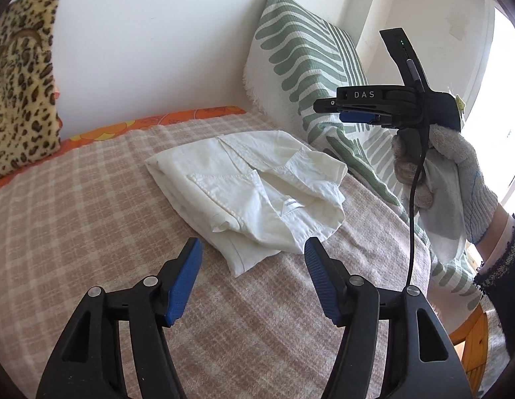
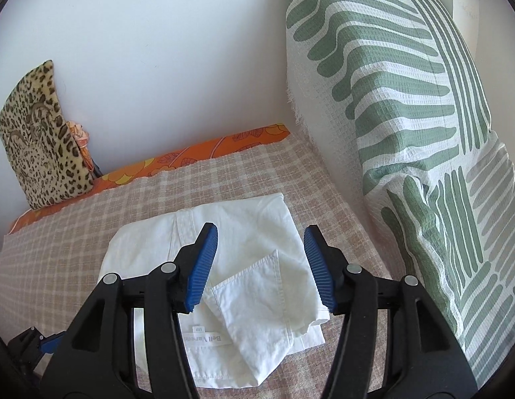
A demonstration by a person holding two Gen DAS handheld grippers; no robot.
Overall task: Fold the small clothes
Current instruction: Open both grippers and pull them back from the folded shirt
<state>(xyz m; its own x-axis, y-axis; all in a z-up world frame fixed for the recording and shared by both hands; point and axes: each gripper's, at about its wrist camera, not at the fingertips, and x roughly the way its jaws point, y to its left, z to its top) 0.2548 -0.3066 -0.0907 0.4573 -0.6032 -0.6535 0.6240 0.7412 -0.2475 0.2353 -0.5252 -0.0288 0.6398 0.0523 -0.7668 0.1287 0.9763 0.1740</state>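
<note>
Two grippers hover above a folded white garment point(image 2: 224, 266) on a checked bed point(image 1: 74, 199), wall and pillow point(image 2: 407, 116) bordering it; both jaws open, empty.

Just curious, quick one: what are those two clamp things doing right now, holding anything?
Left gripper: open, holding nothing, above the white garment.
Right gripper: open, holding nothing; the garment lies below it on the checked blanket.

We see the right gripper point(image 2: 260, 266) with blue-padded fingers point(image 2: 202, 266) spread apart above a folded white cotton garment point(image 2: 257, 286) on the beige checked blanket point(image 2: 91, 219).
</note>
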